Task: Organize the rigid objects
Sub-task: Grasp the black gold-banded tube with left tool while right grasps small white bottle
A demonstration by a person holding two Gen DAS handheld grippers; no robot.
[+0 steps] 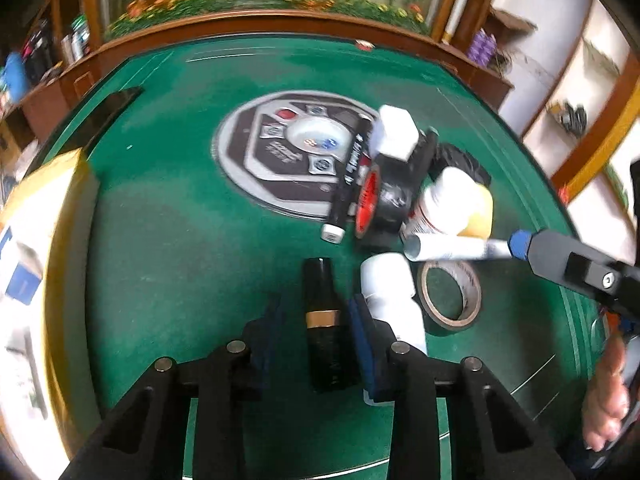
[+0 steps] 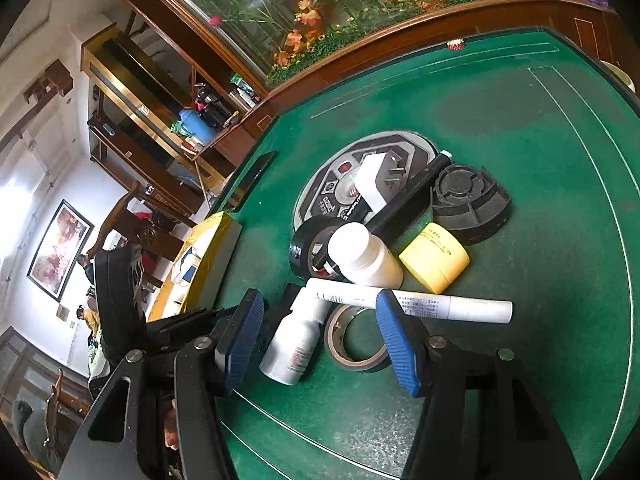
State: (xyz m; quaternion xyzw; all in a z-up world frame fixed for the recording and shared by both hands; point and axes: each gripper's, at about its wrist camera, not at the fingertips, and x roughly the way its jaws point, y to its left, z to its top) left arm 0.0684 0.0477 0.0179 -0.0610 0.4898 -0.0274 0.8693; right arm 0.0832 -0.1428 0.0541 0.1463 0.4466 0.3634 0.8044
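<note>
A black bottle with a gold band (image 1: 324, 328) lies on the green felt between the blue pads of my left gripper (image 1: 318, 344). The right pad is at its side and a strip of felt shows by the left pad, so the gripper is open. My right gripper (image 2: 320, 340) is open wide over a white spray bottle (image 2: 296, 344) and a brown tape roll (image 2: 356, 340). A white marker tube (image 2: 440, 306) lies across behind its right pad. In the left wrist view one right finger (image 1: 520, 242) sits at that tube's end.
Beyond lie a black tape roll (image 2: 312, 248), a white pill bottle (image 2: 364, 256), a yellow jar (image 2: 434, 258), a black round cap (image 2: 468, 200), a black marker (image 2: 408, 196) and a white plug (image 2: 376, 180). A yellow box (image 1: 40, 240) stands at the left.
</note>
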